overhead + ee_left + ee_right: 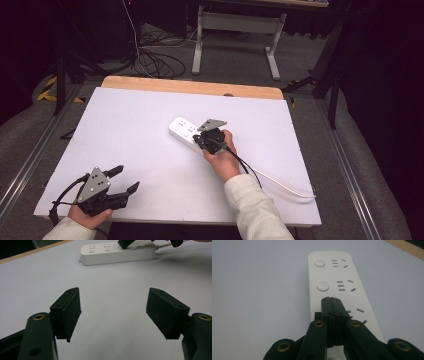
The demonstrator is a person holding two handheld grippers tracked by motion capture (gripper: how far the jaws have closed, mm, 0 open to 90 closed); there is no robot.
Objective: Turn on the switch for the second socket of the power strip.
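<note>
A white power strip lies near the middle of the white table, with round buttons beside each socket. In the right gripper view the power strip runs away from me, and my right gripper is shut with nothing between its jaws. Its tips are over the strip's top, in line with the two visible buttons, hiding what lies beneath. In the high view my right gripper points at the strip's near half. My left gripper stands open at the front left, empty. Its own view shows the left gripper above bare table, the power strip far ahead.
The strip's white cord trails right toward the table's front right edge. A wooden strip borders the far edge. Beyond it, dark cables lie on the floor near a white desk frame.
</note>
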